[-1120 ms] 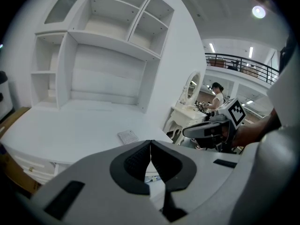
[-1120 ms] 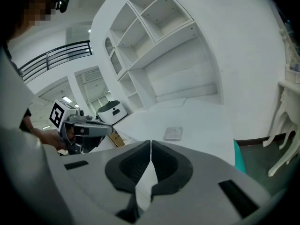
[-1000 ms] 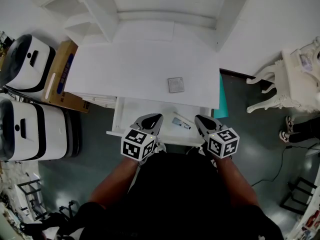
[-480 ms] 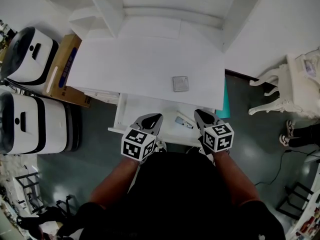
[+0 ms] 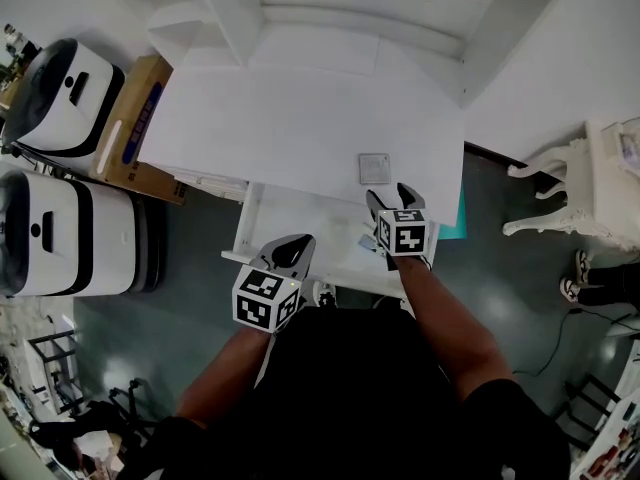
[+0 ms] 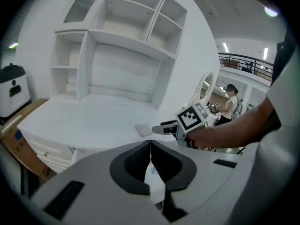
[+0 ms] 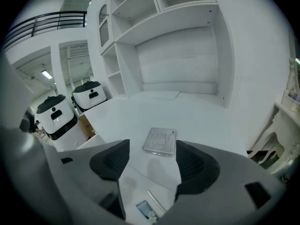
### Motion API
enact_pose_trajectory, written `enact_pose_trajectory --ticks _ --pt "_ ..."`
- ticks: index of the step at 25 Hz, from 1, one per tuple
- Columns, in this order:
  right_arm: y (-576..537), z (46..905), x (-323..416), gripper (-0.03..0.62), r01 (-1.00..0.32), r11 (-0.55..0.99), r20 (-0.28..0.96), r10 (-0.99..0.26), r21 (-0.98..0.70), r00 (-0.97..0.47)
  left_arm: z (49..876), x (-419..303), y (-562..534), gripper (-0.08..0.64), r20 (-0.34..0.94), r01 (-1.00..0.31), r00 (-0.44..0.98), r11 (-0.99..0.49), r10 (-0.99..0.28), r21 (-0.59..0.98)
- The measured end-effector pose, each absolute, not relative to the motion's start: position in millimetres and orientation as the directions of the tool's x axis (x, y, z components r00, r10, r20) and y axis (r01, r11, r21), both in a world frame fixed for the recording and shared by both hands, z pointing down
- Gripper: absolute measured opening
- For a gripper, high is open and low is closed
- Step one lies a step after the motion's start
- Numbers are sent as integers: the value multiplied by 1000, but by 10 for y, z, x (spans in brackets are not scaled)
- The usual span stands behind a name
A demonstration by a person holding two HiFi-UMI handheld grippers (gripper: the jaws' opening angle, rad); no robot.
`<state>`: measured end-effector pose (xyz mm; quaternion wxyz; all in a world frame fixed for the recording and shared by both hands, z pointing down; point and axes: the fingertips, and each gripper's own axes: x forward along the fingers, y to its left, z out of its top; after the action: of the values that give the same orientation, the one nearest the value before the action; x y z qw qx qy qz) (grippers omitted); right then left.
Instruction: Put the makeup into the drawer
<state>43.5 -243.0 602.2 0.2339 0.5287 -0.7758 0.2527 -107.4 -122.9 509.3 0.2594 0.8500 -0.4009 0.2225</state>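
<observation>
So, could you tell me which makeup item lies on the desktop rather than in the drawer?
The square grey compact, flat on the white desktop; the small bluish item and thin stick lie inside the open drawer.

r gripper (image 5: 392,198) sits just by the makeup case (image 5: 377,168) on the white desk (image 5: 290,118), jaws just been opening, nothing between. l gripper (image 5: 293,246) by open drawer (image 5: 295,220).

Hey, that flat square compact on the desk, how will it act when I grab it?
The compact looks flat and rigid, so it probably won't flex or roll. It lies flush on the smooth white desk, so it may slide when nudged.
</observation>
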Motion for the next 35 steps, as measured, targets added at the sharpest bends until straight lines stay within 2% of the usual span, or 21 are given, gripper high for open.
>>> enact_pose_trajectory --ticks 3,13,25,35 --pt "-2688 6109 354 343 -950 287 628 -720 -120 -296 5106 -1223 -1214 11 595 -813 561 -520 -576 262" --pt "-3108 6659 336 385 -977 186 736 -646 -103 -201 5195 -1576 -1174 11 627 -846 516 -463 -584 265" --pt "-3205 6750 372 391 -987 116 707 -688 -115 -163 5222 -1651 -1298 11 623 -846 520 -450 -584 285" --pt "-3179 6756 405 390 -977 172 723 -658 -128 -211 5230 -1576 -1330 11 617 -834 538 -466 -574 295"
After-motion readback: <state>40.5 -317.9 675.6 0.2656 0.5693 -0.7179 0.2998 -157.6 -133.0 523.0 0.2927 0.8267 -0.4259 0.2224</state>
